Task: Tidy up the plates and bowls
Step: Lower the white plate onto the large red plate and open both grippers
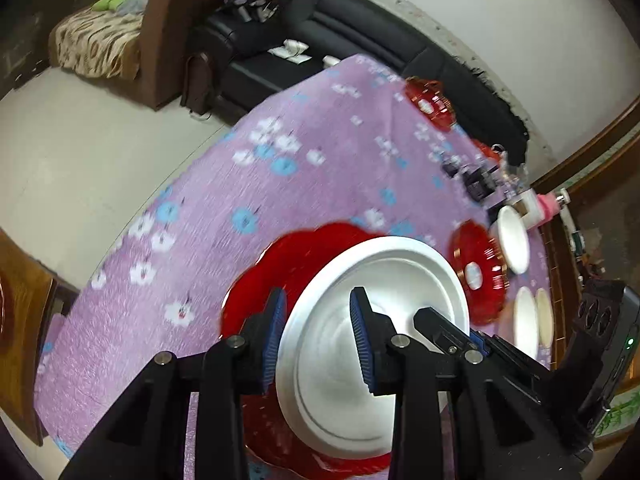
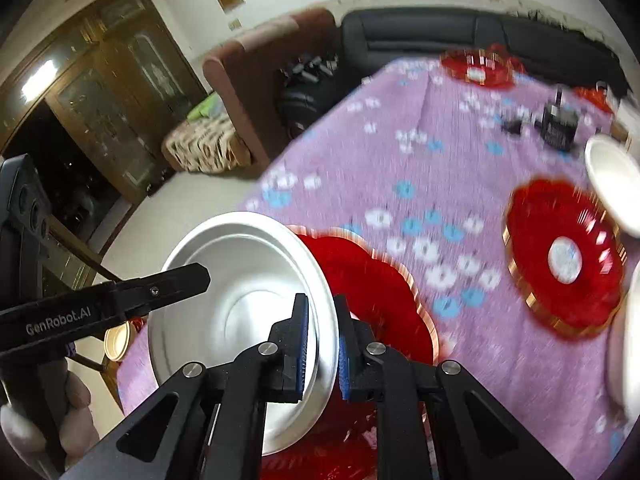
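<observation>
- The right gripper (image 2: 322, 344) is pinched tight on the edge of a white plate (image 2: 240, 304). The plate is tilted up on its side.
- The left gripper (image 1: 318, 340) has its jaws narrow around the other edge of the same plate. One finger sits behind the rim and one in front. I cannot tell if both pads press on it.
- Just under the white plate is a big red plate (image 2: 376, 292) on the table (image 2: 400, 160). The table has a purple cloth with flowers.
- To the right is another red plate (image 2: 564, 256), flat on the table. A white bowl (image 2: 612, 184) is just beside it, on the far side.
- A third red plate (image 2: 480, 66) sits alone at the far end of the table.
- More white dishes (image 1: 532, 320) stand at the right edge, near the second red plate.
- I think the job is only partly done. The dishes are spread out in a few spots, not in neat stacks.
- The white plate needs a place, maybe with the other white ones. The three red plates are well apart and could go together.
</observation>
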The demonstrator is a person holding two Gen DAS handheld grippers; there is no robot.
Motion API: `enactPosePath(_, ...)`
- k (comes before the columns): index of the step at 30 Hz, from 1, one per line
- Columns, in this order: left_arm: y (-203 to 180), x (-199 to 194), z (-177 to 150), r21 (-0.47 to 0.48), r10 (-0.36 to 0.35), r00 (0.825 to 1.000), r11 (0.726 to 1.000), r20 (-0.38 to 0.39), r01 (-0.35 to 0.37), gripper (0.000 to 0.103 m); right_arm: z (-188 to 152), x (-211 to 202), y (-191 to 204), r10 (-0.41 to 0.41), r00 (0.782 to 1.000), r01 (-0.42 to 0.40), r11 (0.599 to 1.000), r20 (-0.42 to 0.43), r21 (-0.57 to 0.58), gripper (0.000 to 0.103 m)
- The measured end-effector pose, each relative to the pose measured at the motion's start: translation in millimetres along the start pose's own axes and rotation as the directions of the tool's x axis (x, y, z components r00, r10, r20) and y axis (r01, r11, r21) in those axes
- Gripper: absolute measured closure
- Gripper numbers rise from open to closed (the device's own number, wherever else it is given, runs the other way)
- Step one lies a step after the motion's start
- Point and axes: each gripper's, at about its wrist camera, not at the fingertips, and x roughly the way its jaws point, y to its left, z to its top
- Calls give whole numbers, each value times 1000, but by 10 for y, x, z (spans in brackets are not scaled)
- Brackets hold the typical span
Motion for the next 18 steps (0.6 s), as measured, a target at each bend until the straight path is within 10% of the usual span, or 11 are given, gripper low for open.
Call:
enactPosePath(9, -14, 232, -117, 27, 29, 999, 999, -15, -29, 58, -186, 215, -129, -31, 998, 34, 998, -52, 49, 87)
enactPosePath(18, -153, -42, -193, 71, 62, 993, 995, 99, -69, 42, -204, 72, -138, -41, 999, 40, 998, 12, 53, 61)
